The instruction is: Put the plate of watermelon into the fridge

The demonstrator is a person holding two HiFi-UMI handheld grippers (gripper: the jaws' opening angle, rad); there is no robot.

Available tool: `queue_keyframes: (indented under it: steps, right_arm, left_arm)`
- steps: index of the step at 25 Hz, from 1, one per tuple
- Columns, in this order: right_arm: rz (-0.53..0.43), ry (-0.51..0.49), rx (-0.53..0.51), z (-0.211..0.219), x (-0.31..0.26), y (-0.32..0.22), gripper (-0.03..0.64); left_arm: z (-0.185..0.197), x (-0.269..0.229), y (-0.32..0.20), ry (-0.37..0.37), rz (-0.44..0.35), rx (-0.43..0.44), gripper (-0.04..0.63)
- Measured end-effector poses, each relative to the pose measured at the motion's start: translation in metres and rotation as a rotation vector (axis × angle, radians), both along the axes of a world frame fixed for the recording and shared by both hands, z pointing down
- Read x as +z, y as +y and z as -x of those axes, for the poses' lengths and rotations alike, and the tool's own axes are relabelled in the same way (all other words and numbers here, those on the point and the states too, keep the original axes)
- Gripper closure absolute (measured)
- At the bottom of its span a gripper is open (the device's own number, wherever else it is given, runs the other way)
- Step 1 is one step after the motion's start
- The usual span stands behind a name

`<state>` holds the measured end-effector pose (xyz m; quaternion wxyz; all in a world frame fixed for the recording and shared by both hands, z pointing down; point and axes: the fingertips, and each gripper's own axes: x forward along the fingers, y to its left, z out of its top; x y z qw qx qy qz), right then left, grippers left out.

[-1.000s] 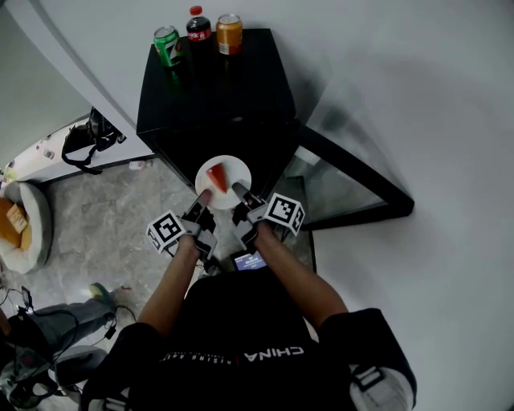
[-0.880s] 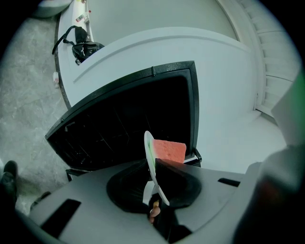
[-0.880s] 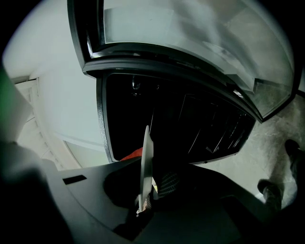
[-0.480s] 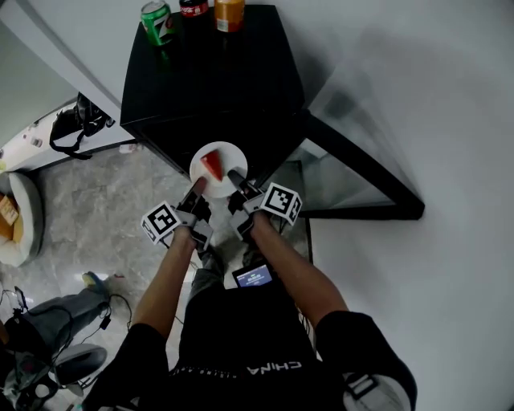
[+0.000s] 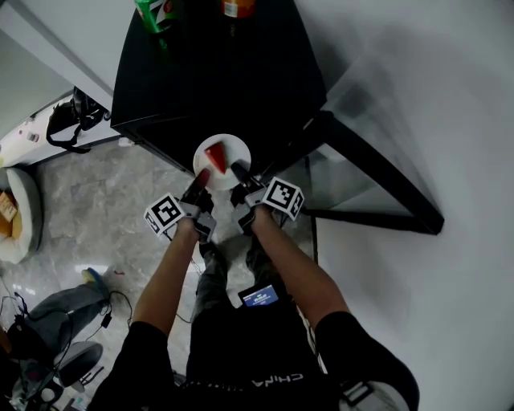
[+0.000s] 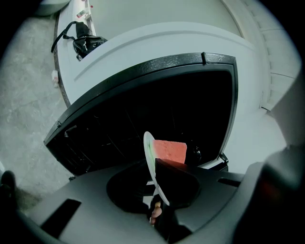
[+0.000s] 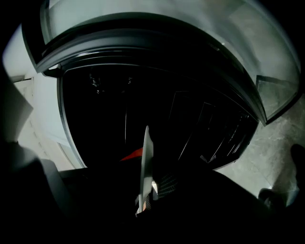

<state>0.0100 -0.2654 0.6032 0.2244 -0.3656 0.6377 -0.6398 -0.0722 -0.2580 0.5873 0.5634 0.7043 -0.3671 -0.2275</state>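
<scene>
A white plate [image 5: 225,151] carrying a red watermelon wedge [image 5: 214,154] hangs level in front of the black fridge [image 5: 217,80], whose dark inside stands open. My left gripper [image 5: 201,178] is shut on the plate's near left rim, and my right gripper [image 5: 238,172] is shut on its near right rim. In the left gripper view the plate [image 6: 153,164] shows edge-on with the wedge [image 6: 169,151] on it, clamped in that gripper [image 6: 159,209]. The right gripper view shows the plate [image 7: 147,159] edge-on in that gripper [image 7: 145,198], with a sliver of wedge [image 7: 133,155].
The fridge's glass door [image 5: 377,177] swings out to the right. A green can [image 5: 152,11] and an orange can [image 5: 238,6] stand on the fridge top. A black bag [image 5: 68,120] and cables [image 5: 32,337] lie on the marble floor at left.
Both grippers and the plate have sunk together in front of the fridge opening. The view has shifted, so the cans now sit at the top edge.
</scene>
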Motion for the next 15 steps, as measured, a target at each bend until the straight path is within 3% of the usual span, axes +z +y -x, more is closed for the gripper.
queue_keyframes:
  steps: [5,10,15]
  right_arm:
    - [0.001,-0.009,0.014,0.002,0.023,-0.012,0.586]
    - [0.01,-0.019,0.034,0.002,0.051,-0.024,0.586]
    - [0.016,-0.016,0.048,0.001,0.076,-0.038,0.586]
  left_arm:
    - [0.009,0.032,-0.011,-0.089,0.026,-0.011,0.545]
    - [0.002,0.052,-0.026,-0.03,0.008,-0.012,0.545]
    - [0.007,0.089,-0.036,-0.085,0.092,-0.037,0.548]
